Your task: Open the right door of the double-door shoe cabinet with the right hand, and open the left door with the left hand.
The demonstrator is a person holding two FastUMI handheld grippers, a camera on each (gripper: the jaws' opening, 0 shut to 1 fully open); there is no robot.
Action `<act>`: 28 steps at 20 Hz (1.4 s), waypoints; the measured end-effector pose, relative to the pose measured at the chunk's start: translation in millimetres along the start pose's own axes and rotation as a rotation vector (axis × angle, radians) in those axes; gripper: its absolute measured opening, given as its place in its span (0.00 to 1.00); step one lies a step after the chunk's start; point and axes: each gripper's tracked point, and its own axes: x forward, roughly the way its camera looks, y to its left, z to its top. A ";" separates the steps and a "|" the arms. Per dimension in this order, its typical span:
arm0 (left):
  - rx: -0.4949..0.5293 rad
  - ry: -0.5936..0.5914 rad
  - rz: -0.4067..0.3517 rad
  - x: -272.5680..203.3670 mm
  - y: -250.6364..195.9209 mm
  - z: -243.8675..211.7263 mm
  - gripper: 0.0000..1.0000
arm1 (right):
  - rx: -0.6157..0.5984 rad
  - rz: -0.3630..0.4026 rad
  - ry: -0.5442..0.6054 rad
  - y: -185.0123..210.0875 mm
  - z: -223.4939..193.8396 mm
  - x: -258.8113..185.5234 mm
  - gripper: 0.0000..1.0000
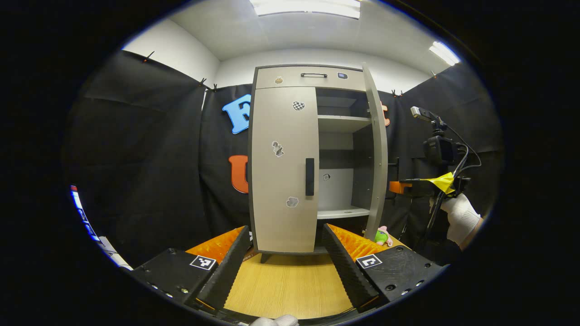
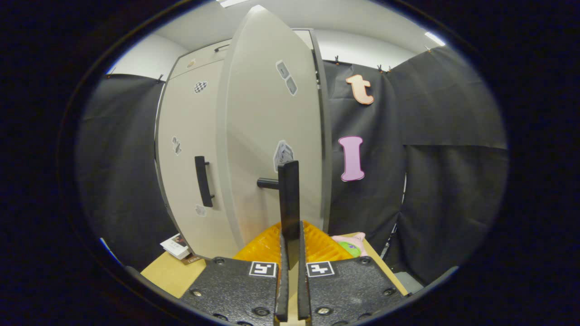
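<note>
Clamping the right door's handle (image 2: 288, 199), the right hand-held gripper (image 2: 290, 253) holds it ajar.

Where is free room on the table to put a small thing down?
The bare table in front of the left door is free. It is crowded at the right door: a toy lies there, and the right tool grips that door's handle.

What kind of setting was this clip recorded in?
Likely a staged recording booth, not a home: black cloth walls clipped up around a lone shoe cabinet on a wooden tabletop, with a camera on a stand beside it.
</note>
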 end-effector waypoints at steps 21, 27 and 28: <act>0.011 -0.006 -0.032 22.3 -88.9 6.6 0.96 | -0.022 0.044 -0.004 -87.3 6.3 3.2 0.04; 0.009 -0.006 -0.001 24.4 -84.3 8.3 0.96 | -0.035 0.055 0.006 -88.0 6.5 3.0 0.04; 0.010 -0.003 0.002 23.7 -83.0 10.1 0.96 | -0.036 0.049 0.001 -89.7 7.4 2.4 0.04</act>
